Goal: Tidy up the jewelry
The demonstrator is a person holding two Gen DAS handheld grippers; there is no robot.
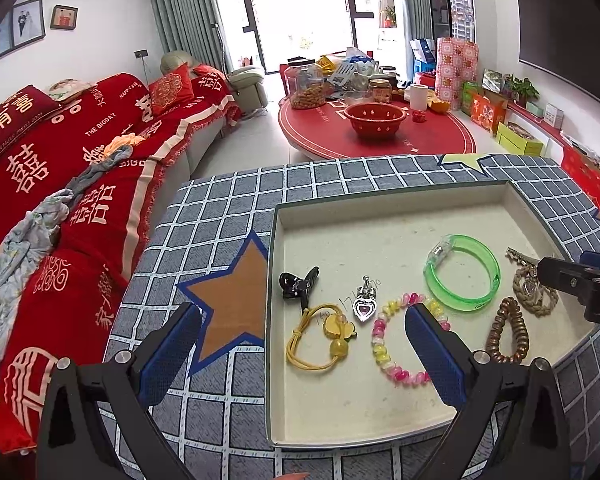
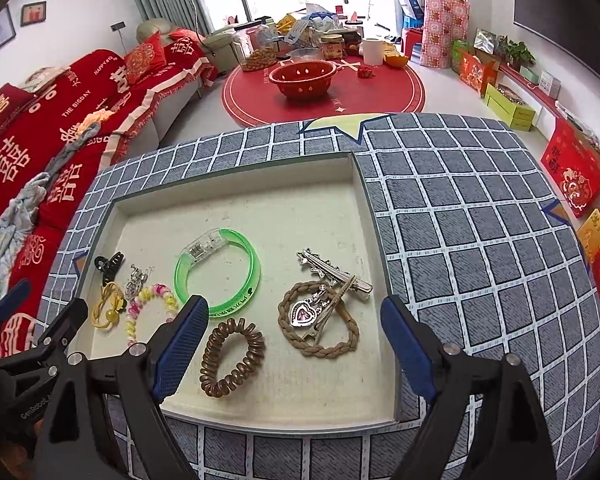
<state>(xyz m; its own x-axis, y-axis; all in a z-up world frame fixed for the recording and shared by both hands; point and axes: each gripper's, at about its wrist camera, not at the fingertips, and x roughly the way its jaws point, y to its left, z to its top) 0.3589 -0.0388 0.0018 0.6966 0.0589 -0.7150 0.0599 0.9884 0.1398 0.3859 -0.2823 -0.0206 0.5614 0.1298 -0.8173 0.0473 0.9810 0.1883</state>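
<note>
- Every piece already lies inside the shallow cream-lined cardboard tray point(image 2: 236, 184) on the grey grid-patterned cloth point(image 2: 480, 240), so I judge the step in hand to be choosing a piece to lift or straighten, not gathering.
- The left gripper point(image 1: 302, 344) hangs with its blue-padded fingers spread wide and empty above the tray's near left part; the right gripper point(image 2: 294, 340) is equally spread and empty above the near right part.
- Between the right gripper's fingers lie the bronze coiled spiral hair tie point(image 2: 232, 356) and a tangle just right of it: a tan braided cord loop point(image 2: 320, 316), a silver heart pendant with a pink stone point(image 2: 302, 314) and a silver star-studded metal hair clip point(image 2: 332, 272), overlapping one another.
- The next move likely calls for a narrow pinch on a single piece of that tangle, since the cord may drag the pendant along.
- Further left sit a translucent green plastic bangle point(image 2: 220, 272), rigid and smooth, a pink-and-yellow glossy bead bracelet point(image 1: 404, 340), a second silver heart pendant point(image 1: 364, 300), a yellow elastic hair tie with a bead point(image 1: 320, 340) and a small black claw clip point(image 1: 298, 284).
</note>
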